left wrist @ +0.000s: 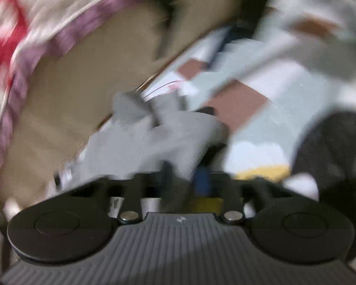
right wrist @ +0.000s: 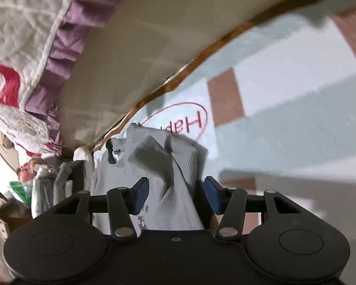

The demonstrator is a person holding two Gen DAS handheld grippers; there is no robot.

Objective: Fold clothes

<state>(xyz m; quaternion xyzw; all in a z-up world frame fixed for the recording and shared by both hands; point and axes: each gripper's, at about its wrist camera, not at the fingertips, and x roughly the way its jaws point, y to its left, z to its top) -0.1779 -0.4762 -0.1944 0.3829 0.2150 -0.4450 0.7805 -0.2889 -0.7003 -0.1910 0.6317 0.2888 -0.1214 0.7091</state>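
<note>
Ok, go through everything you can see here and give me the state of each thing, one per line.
left gripper: shut on the grey garment, picture blurred
right gripper: open, pads apart, cloth between them but not pinched
grey garment: crumpled, not folded flat, lying on the patterned sheet
patterned sheet: spread flat
quilt: bunched at the far left, purple ruffle showing

Right side of checked sheet [right wrist: 284,109] is bare, free passage there. Left edge blocked by beige upright panel [right wrist: 135,54] with quilted cover [right wrist: 21,23] overhanging it. Grey garment [right wrist: 168,166] bunched against that edge; bundled cloths [right wrist: 52,185] jam the near-left corner.
</note>
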